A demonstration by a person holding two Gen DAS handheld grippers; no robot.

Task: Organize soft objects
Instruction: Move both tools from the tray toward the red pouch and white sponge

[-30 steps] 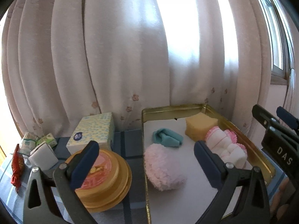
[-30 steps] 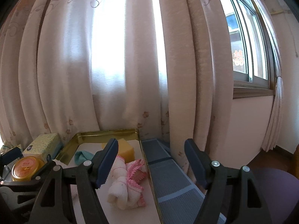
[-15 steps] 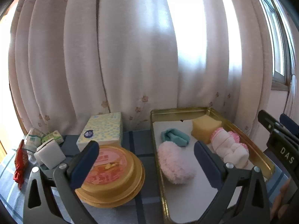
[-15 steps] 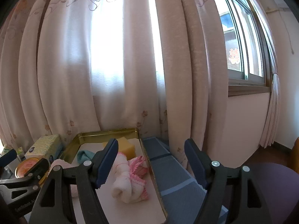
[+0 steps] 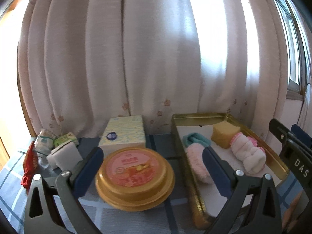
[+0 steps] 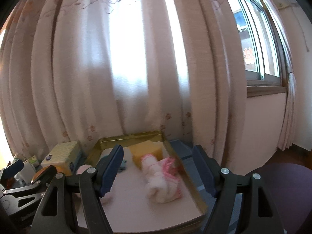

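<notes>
Left gripper (image 5: 152, 167): jaws spread wide, empty, raised above the round orange lidded container (image 5: 134, 177), tilted slightly down. Right gripper (image 6: 158, 167): jaws likewise spread, holding nothing, above the gold metal tray (image 6: 165, 136). Tray contains the rolled white-and-pink towel (image 6: 161, 179), yellow sponge block (image 6: 146, 152) and fluffy pink puff (image 5: 197, 165). Only the left view shows the white foam block (image 5: 64, 156) on the table.

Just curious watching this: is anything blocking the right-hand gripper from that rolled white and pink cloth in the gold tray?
Nothing visible does. The right gripper stands open and the rolled cloth lies in the tray right ahead, between its fingers.
</notes>
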